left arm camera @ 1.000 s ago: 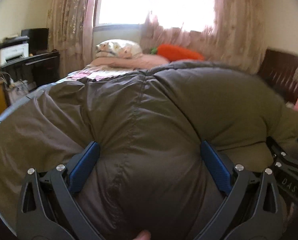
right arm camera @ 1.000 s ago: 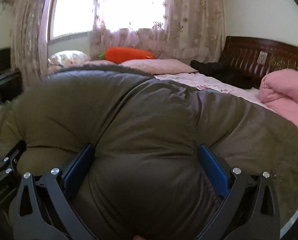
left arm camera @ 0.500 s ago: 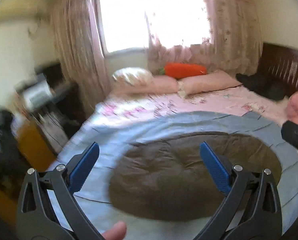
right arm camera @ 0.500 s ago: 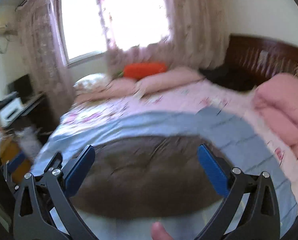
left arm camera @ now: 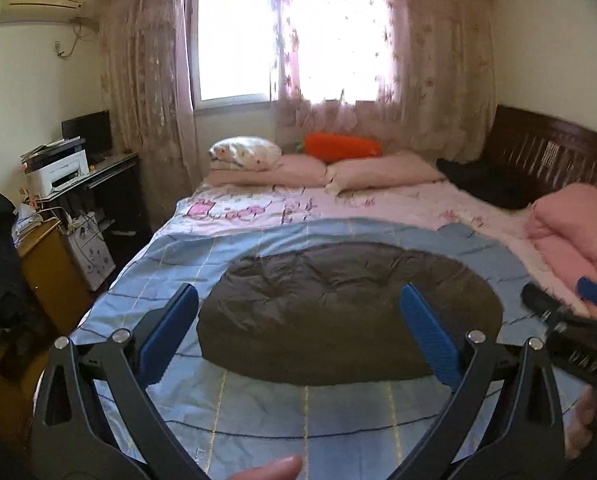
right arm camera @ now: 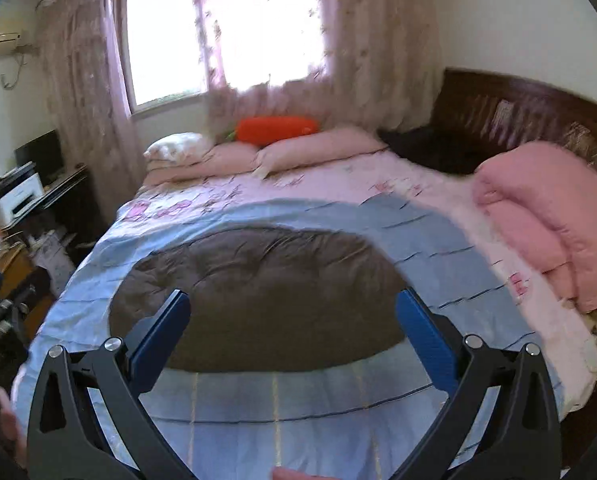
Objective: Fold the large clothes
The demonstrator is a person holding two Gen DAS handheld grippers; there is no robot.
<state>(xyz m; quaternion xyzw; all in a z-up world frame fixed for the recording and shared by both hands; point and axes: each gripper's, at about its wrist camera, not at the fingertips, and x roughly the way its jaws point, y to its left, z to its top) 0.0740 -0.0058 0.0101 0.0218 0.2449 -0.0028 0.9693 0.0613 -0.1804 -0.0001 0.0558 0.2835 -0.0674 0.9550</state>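
- My left tongs (left arm camera: 298,334) are spread wide with nothing between the blue pads, held above the bed.
- My right tongs (right arm camera: 292,338) are spread the same way, empty.
- The puffy olive-brown quilted jacket (left arm camera: 350,320) lies folded into a rounded bundle on the light blue checked bedspread (left arm camera: 298,420).
- Pink pillows (left arm camera: 382,170) and a rolled pink blanket (right arm camera: 546,216) lie well apart from it.
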